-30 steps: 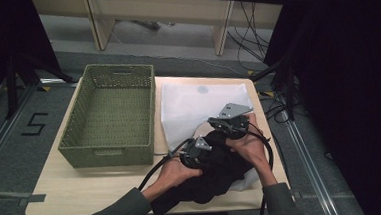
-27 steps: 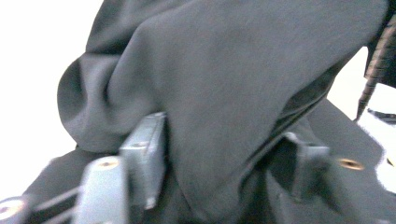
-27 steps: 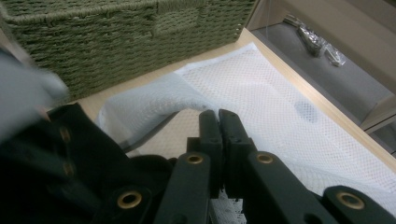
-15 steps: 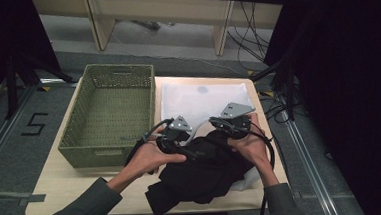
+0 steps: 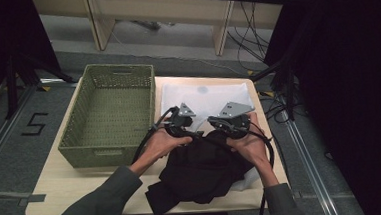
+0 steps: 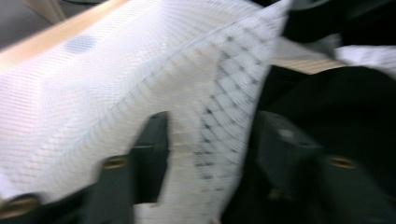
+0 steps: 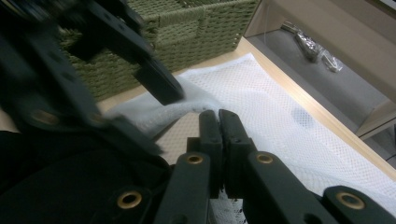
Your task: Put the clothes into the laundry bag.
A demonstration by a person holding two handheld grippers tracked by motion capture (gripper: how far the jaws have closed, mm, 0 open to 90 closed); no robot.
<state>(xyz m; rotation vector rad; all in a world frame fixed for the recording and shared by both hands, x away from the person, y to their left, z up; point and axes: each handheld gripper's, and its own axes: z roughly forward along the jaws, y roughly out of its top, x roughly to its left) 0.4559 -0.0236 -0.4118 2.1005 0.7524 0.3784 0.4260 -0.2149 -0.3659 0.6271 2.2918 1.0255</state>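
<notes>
At the table's near right, the white mesh bag [image 5: 205,97] lies flat, a black garment [image 5: 202,169] overlapping its near edge. The left gripper [image 6: 205,140] stands with jaws apart astride the bag's raised edge; the right gripper [image 7: 218,122] appears clamped together on the mesh. The bag looks light and limp, best taken at its hem

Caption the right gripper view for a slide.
Right gripper shut over white mesh bag, left gripper beside it, green basket behind.

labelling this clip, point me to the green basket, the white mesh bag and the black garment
green basket [image 5: 109,112]: high view, woven floor inside.
white mesh bag [image 5: 205,97]: high view, flat far part.
black garment [image 5: 202,172]: high view, middle of the heap.
</notes>
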